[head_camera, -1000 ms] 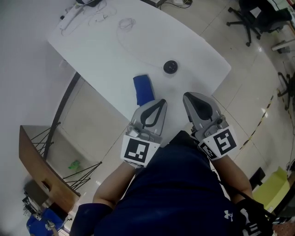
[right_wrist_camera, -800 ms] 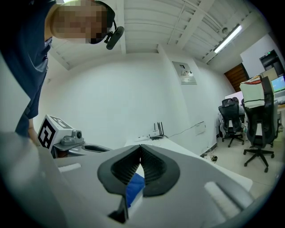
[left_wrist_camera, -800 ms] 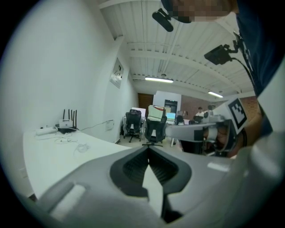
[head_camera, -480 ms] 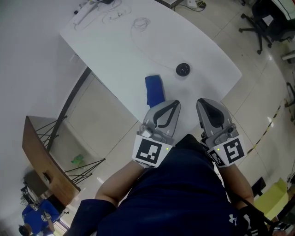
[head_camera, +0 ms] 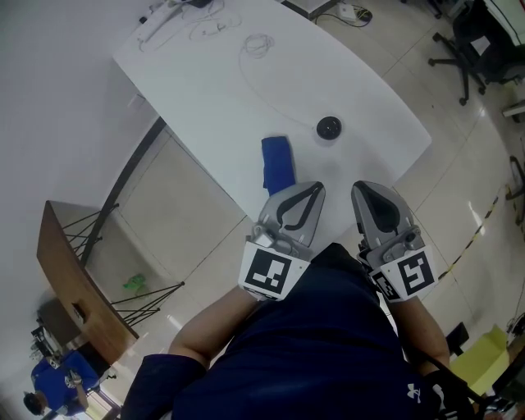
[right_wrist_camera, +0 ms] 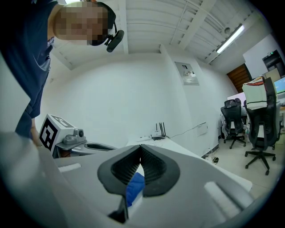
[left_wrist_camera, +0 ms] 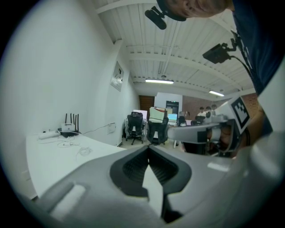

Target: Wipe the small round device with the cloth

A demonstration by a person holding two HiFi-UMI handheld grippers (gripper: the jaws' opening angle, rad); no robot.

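Note:
A folded blue cloth (head_camera: 277,162) lies near the front edge of the white table (head_camera: 205,90). The small round black device (head_camera: 329,127) sits just right of it and a little farther back. Both grippers hover side by side at the table's front edge, short of both things. My left gripper (head_camera: 315,188) is shut and empty, just below the cloth's near end. My right gripper (head_camera: 362,188) is shut and empty too. In the right gripper view the cloth (right_wrist_camera: 135,186) shows beneath the shut jaws (right_wrist_camera: 140,148). The left gripper view shows shut jaws (left_wrist_camera: 148,149) over bare tabletop.
White cables and a router (head_camera: 184,16) lie at the table's far end. Office chairs (head_camera: 480,37) stand on the floor to the right. A wooden rack (head_camera: 74,279) stands below the table on the left. The person's dark sleeves fill the bottom of the head view.
Only the head view has shifted, so table, cloth and device sit a little further right in the picture. Both grippers stay shut and in place.

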